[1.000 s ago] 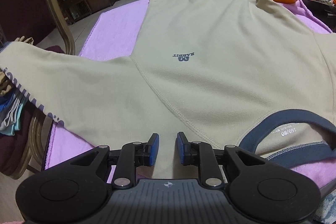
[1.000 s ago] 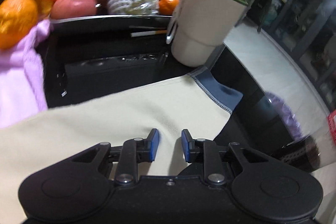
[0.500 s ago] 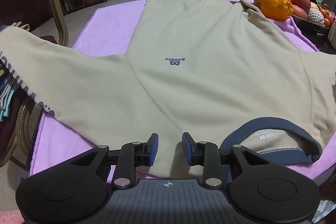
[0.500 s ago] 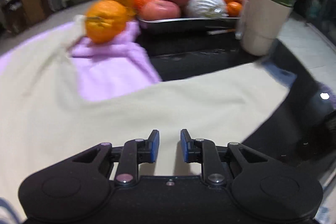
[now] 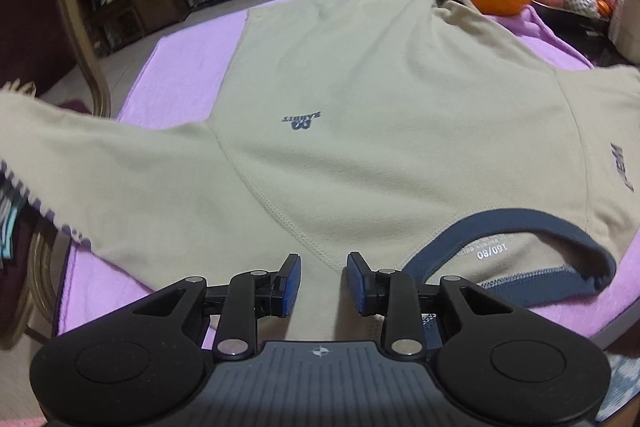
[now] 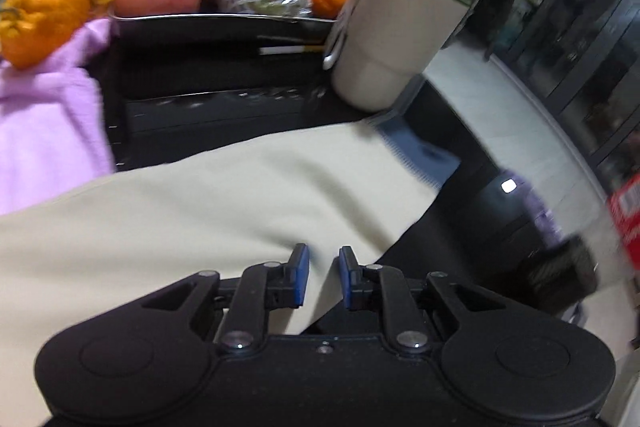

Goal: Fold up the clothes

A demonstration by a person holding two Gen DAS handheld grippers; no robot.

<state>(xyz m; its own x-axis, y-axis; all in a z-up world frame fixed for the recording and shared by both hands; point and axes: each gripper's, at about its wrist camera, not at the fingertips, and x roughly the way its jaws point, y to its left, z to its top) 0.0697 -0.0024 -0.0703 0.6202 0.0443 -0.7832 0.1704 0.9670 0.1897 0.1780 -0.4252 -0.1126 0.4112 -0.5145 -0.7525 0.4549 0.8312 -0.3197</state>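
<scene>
The beige sweatshirt point(image 5: 380, 131) lies spread flat, collar at the table's near edge, its sleeve point(image 6: 240, 195) running rightward ahead of the right gripper point(image 6: 324, 269), nearer than the left gripper point(image 5: 320, 277); both jaws gape empty.

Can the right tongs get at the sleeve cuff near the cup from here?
Probably yes. The right tongs sit open over the beige sleeve, and the blue cuff lies ahead uncovered; only the cup stands close beyond it.

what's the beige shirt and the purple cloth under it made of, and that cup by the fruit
Beige shirt: likely soft matte fleece, going by its fuzzy nap and raised seams. Purple cloth: probably terry towelling, with a looped texture. Cup: smooth matte body, plastic or coated metal; cannot tell.
</scene>
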